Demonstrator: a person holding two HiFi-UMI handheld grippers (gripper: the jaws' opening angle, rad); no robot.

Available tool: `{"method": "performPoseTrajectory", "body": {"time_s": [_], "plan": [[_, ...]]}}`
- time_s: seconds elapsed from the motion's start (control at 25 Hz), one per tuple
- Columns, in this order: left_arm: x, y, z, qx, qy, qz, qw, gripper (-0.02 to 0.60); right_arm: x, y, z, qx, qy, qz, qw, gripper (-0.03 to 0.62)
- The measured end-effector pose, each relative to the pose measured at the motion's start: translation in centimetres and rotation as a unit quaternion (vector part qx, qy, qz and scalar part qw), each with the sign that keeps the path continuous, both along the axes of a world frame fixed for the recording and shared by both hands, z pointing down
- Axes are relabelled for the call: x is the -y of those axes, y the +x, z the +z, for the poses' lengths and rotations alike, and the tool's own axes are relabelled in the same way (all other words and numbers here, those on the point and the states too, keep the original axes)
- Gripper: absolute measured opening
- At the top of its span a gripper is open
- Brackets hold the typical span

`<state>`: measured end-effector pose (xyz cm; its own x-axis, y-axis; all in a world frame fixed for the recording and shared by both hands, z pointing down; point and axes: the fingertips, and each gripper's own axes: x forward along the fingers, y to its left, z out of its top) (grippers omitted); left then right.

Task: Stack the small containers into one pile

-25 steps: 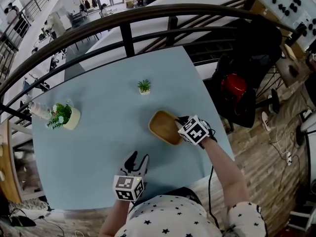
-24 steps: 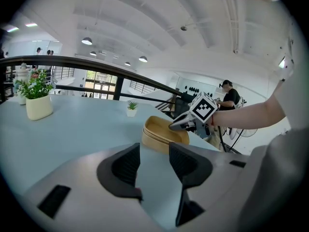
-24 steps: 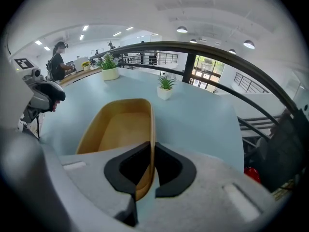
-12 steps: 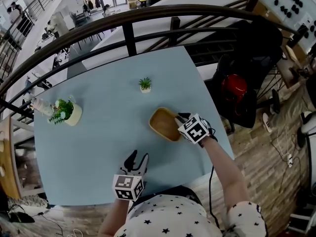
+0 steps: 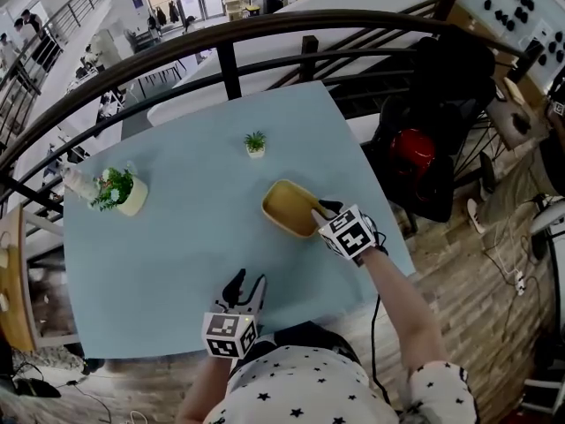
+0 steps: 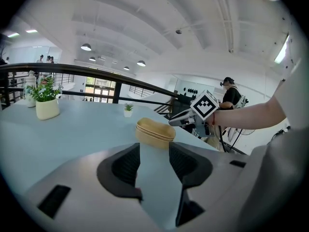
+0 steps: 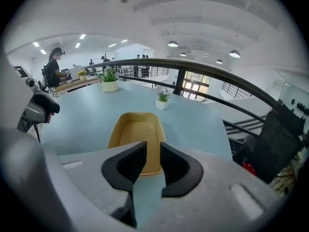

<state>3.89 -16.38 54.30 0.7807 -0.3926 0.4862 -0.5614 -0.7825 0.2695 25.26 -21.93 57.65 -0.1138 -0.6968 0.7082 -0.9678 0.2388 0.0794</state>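
Note:
A pile of nested tan containers [image 5: 288, 208] sits on the light blue table [image 5: 177, 237], right of its middle. From the left gripper view the pile [image 6: 154, 132] shows two stacked rims. My right gripper [image 5: 320, 211] is at the pile's near right end, its jaws opening. In the right gripper view the container's near rim [image 7: 137, 168] lies just past the gap between the tips of the right gripper [image 7: 153, 151], and the pads do not press on it. My left gripper [image 5: 244, 283] hovers open and empty near the table's front edge, pointed at the pile.
A leafy plant in a cream pot [image 5: 124, 193] stands at the table's left, and a tiny potted plant [image 5: 255, 144] at the far middle. A dark curved railing [image 5: 221, 34] runs behind the table. A black bag with a red object [image 5: 415, 157] sits past the right edge.
The right gripper has eased back a little from the tan pile, which stays on the table. The left gripper has held its place. The view has shifted slightly.

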Motion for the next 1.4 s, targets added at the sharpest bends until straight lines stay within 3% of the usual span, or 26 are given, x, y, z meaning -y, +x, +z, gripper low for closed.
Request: {"method": "performPoseTrajectory", "body": {"time_s": [0.24,0.84,1.12,1.4], "plan": [[-3.0,-0.9,-0.6,-0.008,0.009,-0.004,0.9999,0.179,-3.8,-2.2,-1.0,0.044,0.022,0.021,0.999,0.069],[-9.7,-4.8,-2.7,-0.038,0.038,-0.041,0.9977,0.179,-15.5,-11.6,-4.1,0.161,0.094,0.06,0.981,0.048],[-13.2,-5.7,-3.7,-0.05,0.05,-0.04,0.9967,0.179,-20.4,-15.4,-5.9,0.193,0.127,0.069,0.97,0.008],[-15.8,-6.4,-4.5,-0.061,0.053,-0.036,0.9961,0.179,-24.1,-17.9,-7.5,0.202,0.155,0.067,0.965,0.006]]}}
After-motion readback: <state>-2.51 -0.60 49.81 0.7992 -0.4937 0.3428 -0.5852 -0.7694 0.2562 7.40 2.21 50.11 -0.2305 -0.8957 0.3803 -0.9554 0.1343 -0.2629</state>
